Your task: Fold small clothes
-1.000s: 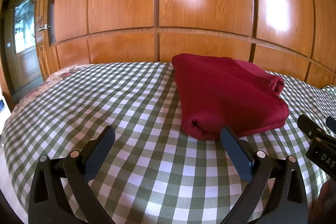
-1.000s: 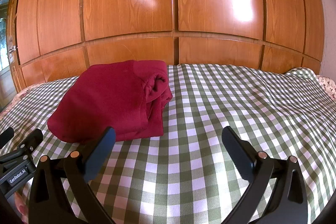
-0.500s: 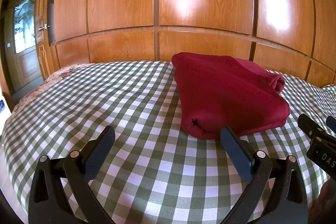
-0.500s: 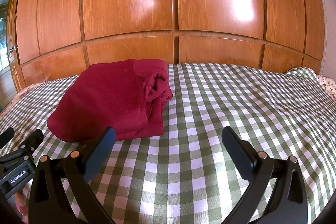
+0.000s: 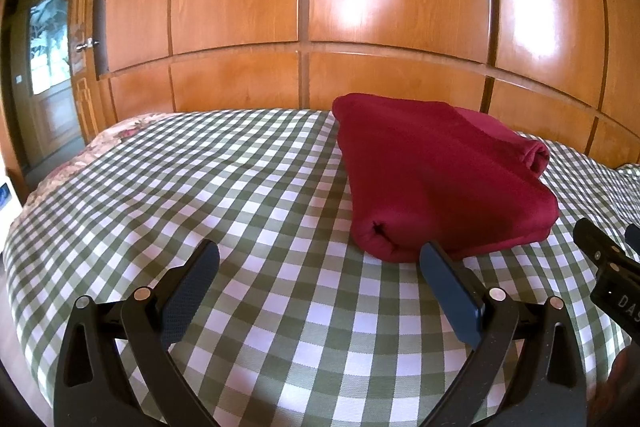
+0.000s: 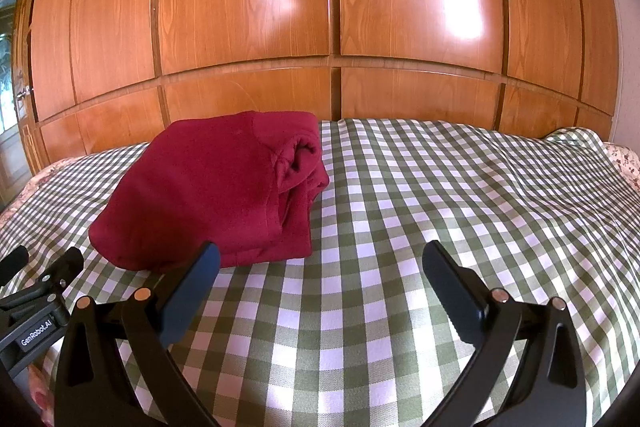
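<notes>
Tongs, left: the left tongs (image 5: 320, 263) stand wide apart and hold nothing, hovering low over the bed (image 5: 200, 187), the right-hand tip just in front of the garment's near fold.
Tongs, right: the right tongs (image 6: 320, 263) are also spread wide and empty, with the garment just beyond the left-hand tip.
Garment: a dark red fleece garment (image 5: 436, 179) lies folded into a thick, compact bundle on the green-and-white checked bedcover — rolled edge toward the left tongs, stacked layers and a cuff-like opening toward the right.
Change: almost none over the last second; both views sit nearly as they did, and the bundle has not shifted.
Meaning: this piece looks finished — the pause reads as the end of a fold, not the middle of one.
Containers: none in view; no basket, drawer or box.
Backdrop: glossy wooden wardrobe doors (image 6: 332, 7) stand behind the bed.
</notes>
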`<state>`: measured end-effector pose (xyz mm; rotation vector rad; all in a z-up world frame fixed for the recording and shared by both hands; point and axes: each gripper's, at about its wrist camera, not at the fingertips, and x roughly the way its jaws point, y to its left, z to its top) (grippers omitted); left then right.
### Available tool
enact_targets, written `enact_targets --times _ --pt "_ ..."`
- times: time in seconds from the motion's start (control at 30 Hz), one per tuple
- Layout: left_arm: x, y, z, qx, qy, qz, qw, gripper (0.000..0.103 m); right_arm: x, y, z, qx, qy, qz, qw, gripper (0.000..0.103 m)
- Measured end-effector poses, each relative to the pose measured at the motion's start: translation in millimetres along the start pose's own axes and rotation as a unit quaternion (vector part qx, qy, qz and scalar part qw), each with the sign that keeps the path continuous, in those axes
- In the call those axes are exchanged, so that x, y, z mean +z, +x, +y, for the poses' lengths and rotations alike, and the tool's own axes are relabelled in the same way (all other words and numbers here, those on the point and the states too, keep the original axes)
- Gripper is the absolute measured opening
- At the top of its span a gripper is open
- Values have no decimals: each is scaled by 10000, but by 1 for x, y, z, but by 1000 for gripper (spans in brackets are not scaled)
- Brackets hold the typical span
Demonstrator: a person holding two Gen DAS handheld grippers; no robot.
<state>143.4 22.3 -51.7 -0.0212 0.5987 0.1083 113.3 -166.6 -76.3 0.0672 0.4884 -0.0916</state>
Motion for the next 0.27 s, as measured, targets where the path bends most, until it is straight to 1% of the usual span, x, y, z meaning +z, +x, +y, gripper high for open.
enact_targets --times 0.27 --pt "0 8 2 -23 -30 277 9996 100 0 0 0 4 -1 8 10000 101"
